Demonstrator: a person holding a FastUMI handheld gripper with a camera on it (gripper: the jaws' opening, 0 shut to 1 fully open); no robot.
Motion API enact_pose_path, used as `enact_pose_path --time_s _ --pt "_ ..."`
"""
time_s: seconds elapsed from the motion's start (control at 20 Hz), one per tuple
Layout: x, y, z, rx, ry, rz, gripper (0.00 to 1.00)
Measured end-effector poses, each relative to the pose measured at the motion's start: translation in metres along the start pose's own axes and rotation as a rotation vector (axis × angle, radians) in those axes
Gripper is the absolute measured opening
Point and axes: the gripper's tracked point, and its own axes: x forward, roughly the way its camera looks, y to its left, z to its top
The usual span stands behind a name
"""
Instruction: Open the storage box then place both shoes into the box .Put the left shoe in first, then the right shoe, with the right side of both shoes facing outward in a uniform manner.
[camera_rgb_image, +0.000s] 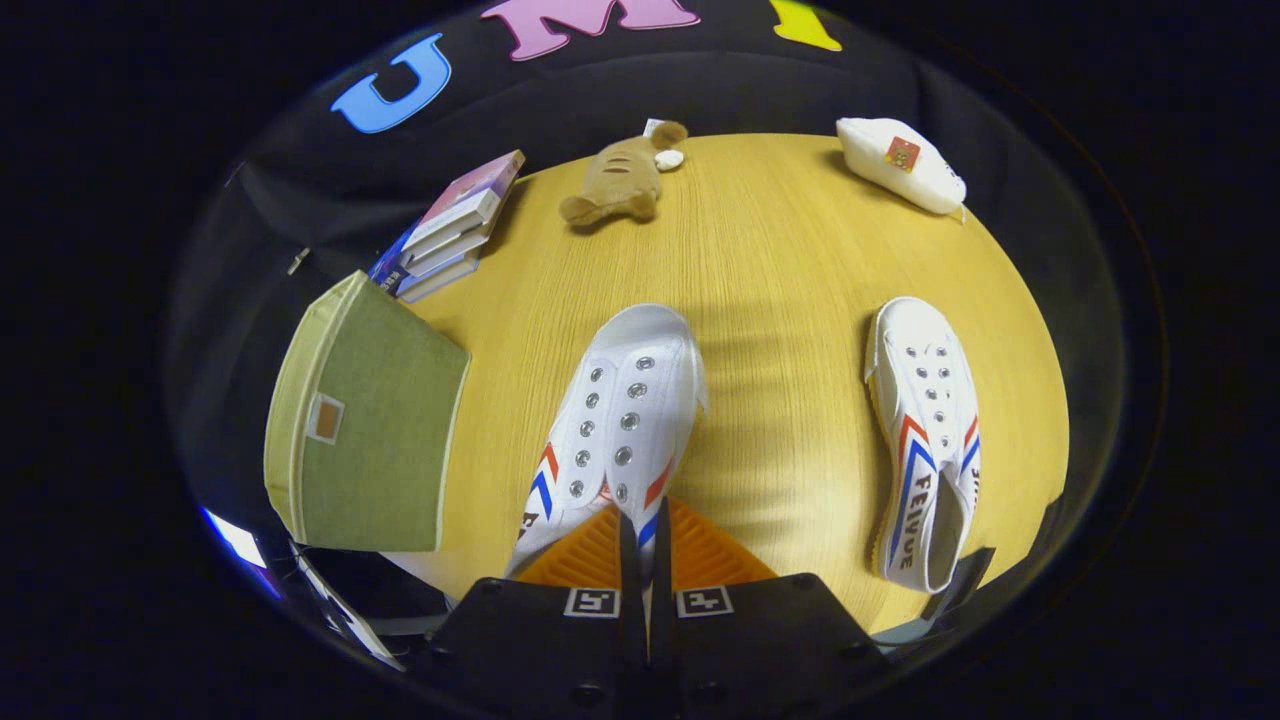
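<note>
From the gripper view, the gripper (634, 548) has its two fingers drawn almost together, only a thin slit between them, and in that slit sits the heel end of a white canvas shoe (622, 420) — both fingers press on the fabric there. This held shoe points away toward twelve o'clock, its toe over the wooden table (780, 260), two rows of metal eyelets running up its top and red and blue stripes on its sides close to the fingers.

At about three o'clock from the held shoe, well apart from it, the second shoe (925, 440) lies on the table, toe also pointing away, its open heel end nearest and striped panels along both sides.

At nine o'clock from the fingers stands the storage box (365, 420) — a green fabric box with pale edging and a small tag on its face. Its lid looks closed, though the fisheye bend makes that hard to judge.

Just beyond the box, at around eleven o'clock, a stack of books (455, 228) leans at the table's edge. At twelve o'clock, near the far rim, lies a brown plush toy (618, 182). At one o'clock, farther right along that rim, rests a white pouch (900, 163) with a small red patch.
</note>
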Motion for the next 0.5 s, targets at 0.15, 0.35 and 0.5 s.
enact_pose_path --time_s 0.15,0.35,0.5 --pt "-0.036 0.022 0.009 0.056 -0.060 -0.026 0.06" --pt "-0.077 0.072 0.024 0.127 -0.141 0.007 0.06" --pt "-0.097 0.118 0.038 0.139 -0.186 0.055 0.06"
